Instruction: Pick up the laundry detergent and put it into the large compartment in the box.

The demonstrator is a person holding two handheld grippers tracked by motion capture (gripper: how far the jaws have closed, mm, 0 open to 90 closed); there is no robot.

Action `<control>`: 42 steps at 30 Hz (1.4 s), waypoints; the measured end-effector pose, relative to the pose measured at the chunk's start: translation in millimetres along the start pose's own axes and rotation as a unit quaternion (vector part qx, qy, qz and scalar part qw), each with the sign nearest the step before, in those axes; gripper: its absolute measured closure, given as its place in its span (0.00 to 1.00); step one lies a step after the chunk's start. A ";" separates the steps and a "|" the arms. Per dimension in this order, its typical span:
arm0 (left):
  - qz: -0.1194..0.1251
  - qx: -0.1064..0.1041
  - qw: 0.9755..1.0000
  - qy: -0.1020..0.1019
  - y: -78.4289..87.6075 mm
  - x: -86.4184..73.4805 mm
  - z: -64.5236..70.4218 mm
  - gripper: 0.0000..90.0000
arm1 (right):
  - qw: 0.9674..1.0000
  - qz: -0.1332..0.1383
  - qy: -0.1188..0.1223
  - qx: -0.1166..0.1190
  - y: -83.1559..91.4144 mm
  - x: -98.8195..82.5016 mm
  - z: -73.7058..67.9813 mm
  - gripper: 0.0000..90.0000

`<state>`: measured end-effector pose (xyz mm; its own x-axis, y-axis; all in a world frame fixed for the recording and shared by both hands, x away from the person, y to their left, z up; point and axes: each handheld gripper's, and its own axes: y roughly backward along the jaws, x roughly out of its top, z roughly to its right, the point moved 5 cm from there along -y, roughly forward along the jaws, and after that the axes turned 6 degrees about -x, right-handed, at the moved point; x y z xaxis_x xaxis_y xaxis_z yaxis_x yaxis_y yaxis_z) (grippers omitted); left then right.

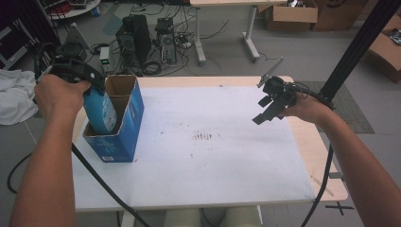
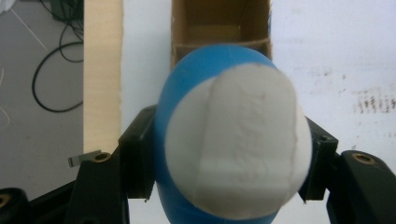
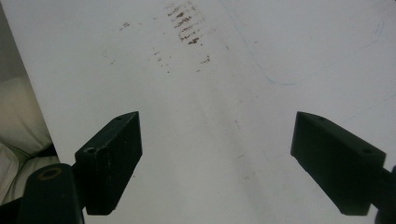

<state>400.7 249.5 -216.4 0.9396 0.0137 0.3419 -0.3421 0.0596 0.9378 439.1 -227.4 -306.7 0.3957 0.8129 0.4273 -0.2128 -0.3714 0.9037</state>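
Blue bottle (image 1: pixel 100 111) in left gripper (image 1: pixel 92 80), base down inside box (image 1: pixel 124 137).

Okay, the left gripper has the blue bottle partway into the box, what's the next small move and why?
Probably ease the left gripper straight down a little more. Its jaws are shut on the blue bottle, whose lower part is already inside the open box while its top stands above the rim, so it doesn't look seated yet. The right gripper hangs open over the table, well away.

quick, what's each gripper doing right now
Left gripper: closed on the blue bottle, over the blue carton.
Right gripper: open, holding nothing, above the white tabletop.
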 end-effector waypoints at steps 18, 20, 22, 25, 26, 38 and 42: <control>-0.027 -0.008 0.999 -0.014 -63.5 -12.6 -5.2 0.42 | 1.000 -0.006 -0.015 0.003 -3.2 -8.8 4.3 0.18; -0.028 -0.007 0.999 -0.017 -68.6 -14.0 -5.0 0.42 | 1.000 -0.006 -0.016 0.003 -3.2 -9.3 4.6 0.18; -0.029 -0.006 0.999 -0.019 -73.9 -15.5 -4.5 0.42 | 1.000 -0.004 -0.014 0.003 -3.0 -9.3 5.1 0.18; -0.034 -0.007 0.999 -0.020 -82.6 -18.5 -3.9 0.42 | 1.000 -0.004 -0.017 0.003 -2.5 -9.5 5.3 0.18; -0.033 -0.006 0.999 -0.020 -85.6 -19.3 -4.0 0.42 | 1.000 -0.004 -0.016 0.003 -2.4 -9.6 5.5 0.18; -0.049 -0.007 0.998 -0.027 -108.0 -25.9 -3.7 0.42 | 1.000 -0.005 -0.020 0.004 -2.2 -12.3 8.0 0.18; -0.054 -0.010 0.998 -0.025 -108.6 -25.8 -4.7 0.42 | 1.000 -0.005 -0.022 0.005 -3.5 -12.2 7.2 0.18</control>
<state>413.6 247.4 -327.3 0.9692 -0.0440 0.2425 -0.2386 0.0784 0.9679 441.4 -239.2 -314.9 0.4371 0.7958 0.4192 -0.1994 -0.3688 0.9079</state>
